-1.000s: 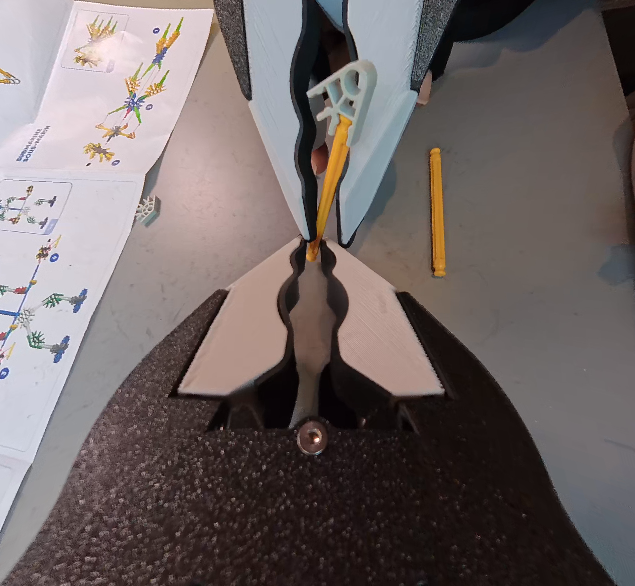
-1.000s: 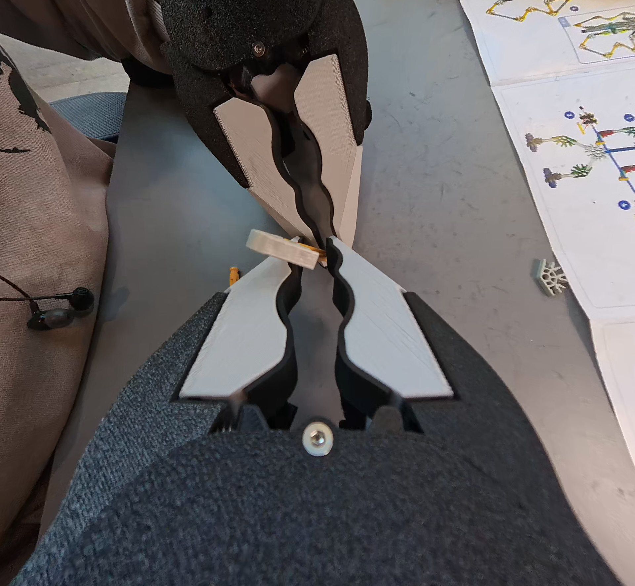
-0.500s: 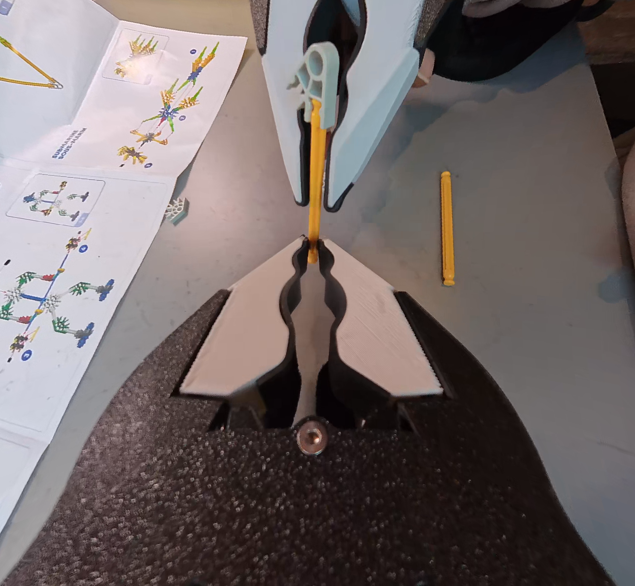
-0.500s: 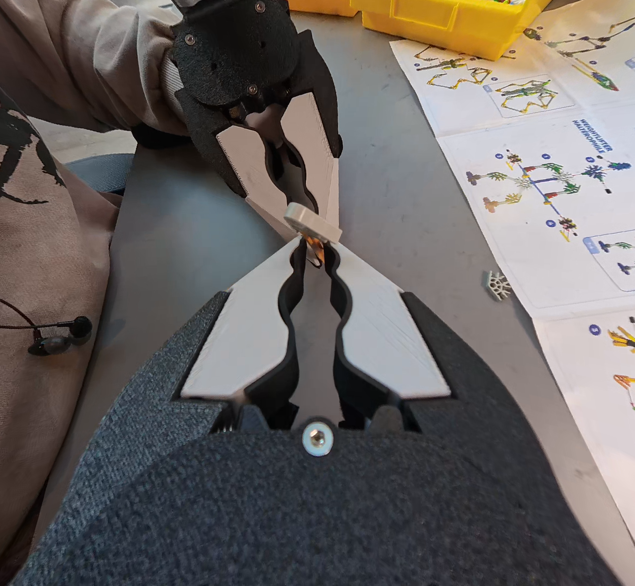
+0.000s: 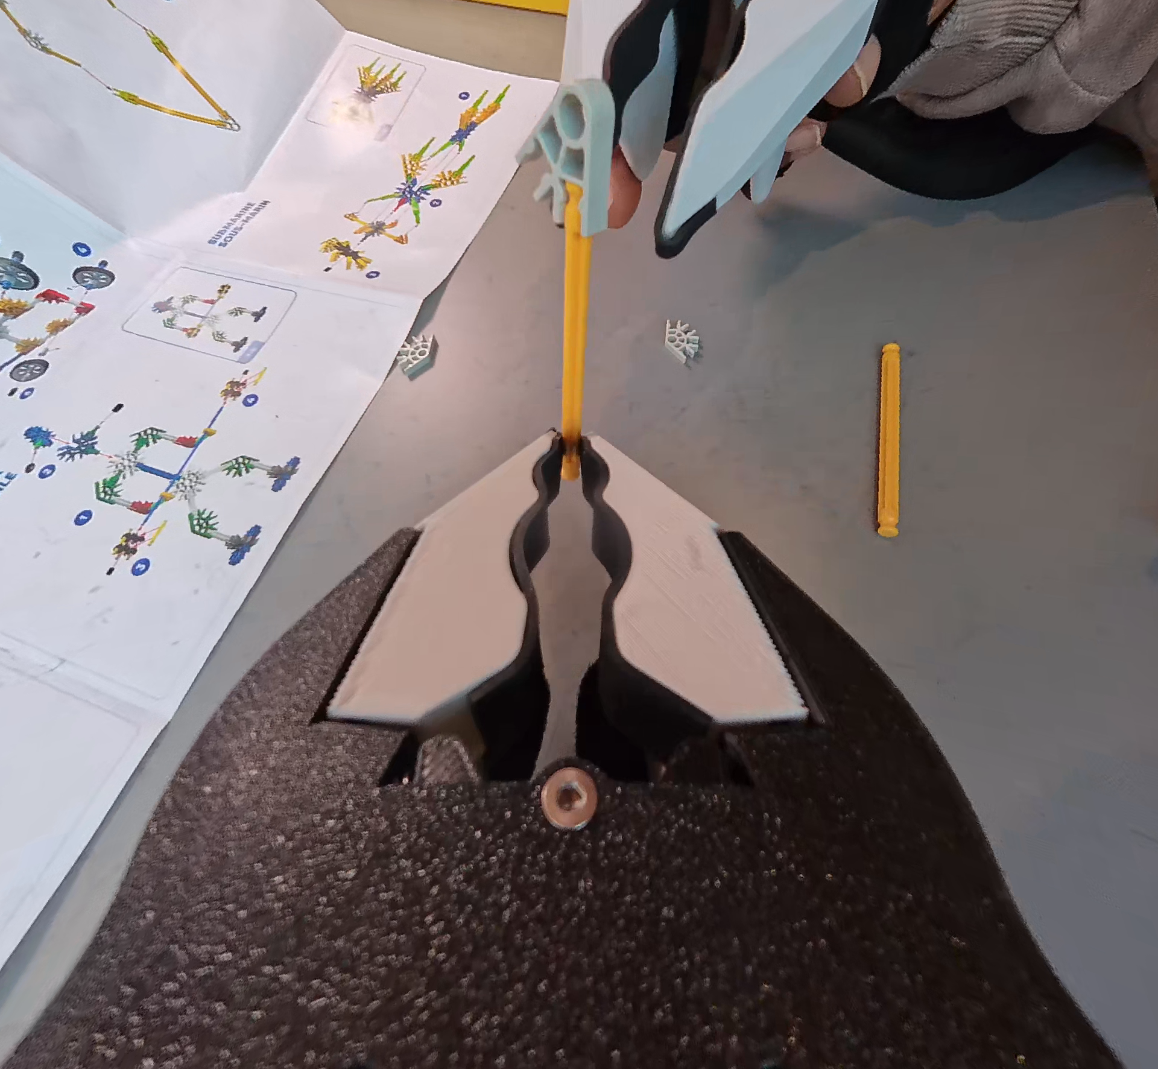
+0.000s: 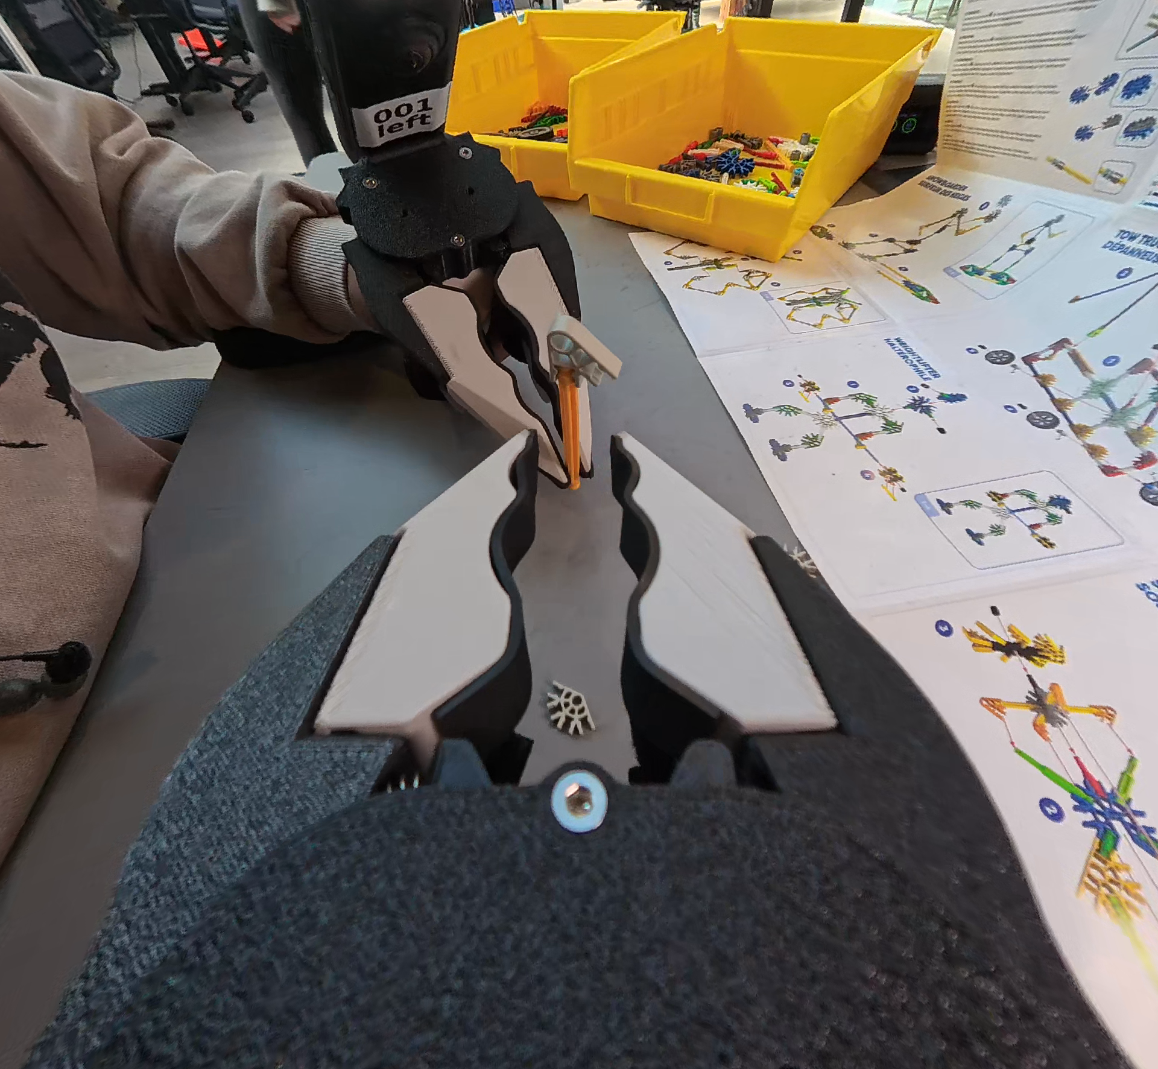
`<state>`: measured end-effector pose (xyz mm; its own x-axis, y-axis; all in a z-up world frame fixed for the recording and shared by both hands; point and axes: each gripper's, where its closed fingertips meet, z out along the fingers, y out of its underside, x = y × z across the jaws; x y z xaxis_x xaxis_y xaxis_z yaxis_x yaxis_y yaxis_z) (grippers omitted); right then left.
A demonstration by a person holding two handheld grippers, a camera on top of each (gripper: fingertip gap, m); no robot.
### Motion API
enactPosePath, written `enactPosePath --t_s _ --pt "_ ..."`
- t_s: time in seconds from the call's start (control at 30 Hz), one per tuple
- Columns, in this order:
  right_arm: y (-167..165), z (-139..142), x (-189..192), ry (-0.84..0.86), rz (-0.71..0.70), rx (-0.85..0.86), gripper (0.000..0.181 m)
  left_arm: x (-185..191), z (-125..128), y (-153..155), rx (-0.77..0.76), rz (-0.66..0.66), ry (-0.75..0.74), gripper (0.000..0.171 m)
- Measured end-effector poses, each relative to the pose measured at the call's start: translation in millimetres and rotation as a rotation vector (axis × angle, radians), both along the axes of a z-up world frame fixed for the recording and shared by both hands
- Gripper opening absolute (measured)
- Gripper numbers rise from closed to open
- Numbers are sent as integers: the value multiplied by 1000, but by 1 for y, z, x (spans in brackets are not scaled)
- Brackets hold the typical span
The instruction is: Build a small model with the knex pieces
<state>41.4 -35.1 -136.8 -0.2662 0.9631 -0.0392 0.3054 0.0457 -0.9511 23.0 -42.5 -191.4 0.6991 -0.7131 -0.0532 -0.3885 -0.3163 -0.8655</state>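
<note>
My left gripper (image 5: 569, 448) is shut on the lower end of a yellow rod (image 5: 575, 337). The rod stands upright and carries a grey connector (image 5: 573, 149) on its top end. My right gripper (image 6: 573, 443) is open and empty, its tips just short of the rod (image 6: 570, 418) and connector (image 6: 579, 356). In the left wrist view the right gripper (image 5: 652, 211) hangs open beside the connector. In the right wrist view the left gripper (image 6: 567, 471) faces mine over the grey table (image 6: 282, 506). A small grey snowflake connector (image 6: 569, 716) lies on the table between my right fingers.
A loose yellow rod (image 5: 888, 440) and two grey snowflake connectors (image 5: 682, 342) (image 5: 417, 354) lie on the table. Printed instruction sheets (image 5: 188, 349) cover one side. Two yellow bins (image 6: 739, 117) with several mixed parts stand at the back. A person's sleeve (image 6: 125, 236) is at the left. There is about 6 cm between the tips of the two grippers.
My right gripper has opened, let go of the rod and connector, and drawn back. My left gripper still holds the rod, which now stands more upright.
</note>
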Motion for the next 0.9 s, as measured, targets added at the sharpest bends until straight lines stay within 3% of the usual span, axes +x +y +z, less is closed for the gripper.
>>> enactPosePath --t_s 0.13,0.3,0.4,0.53,0.63,0.67,0.8,0.9 --pt "-9 -3 -9 -22 20 32 24 14 3 -7 -31 -53 -70 5" --pt "-27 11 -15 50 104 -59 15 41 29 -27 -196 -195 -405 5" --pt "-20 26 -12 96 123 -186 29 40 40 -34 -276 -240 -549 5" --pt "-12 40 -8 108 198 -351 45 42 40 -42 -332 -291 -566 5" --pt "-18 42 -5 68 301 -410 26 46 33 -46 -375 -299 -532 5" --pt "-18 43 -6 72 319 -406 12 47 31 -46 -388 -298 -533 5" --pt "-13 43 -10 100 318 -397 5 41 30 -41 -380 -261 -534 6" --pt "-7 37 -13 99 275 -414 5 31 45 -31 -324 -227 -600 22"
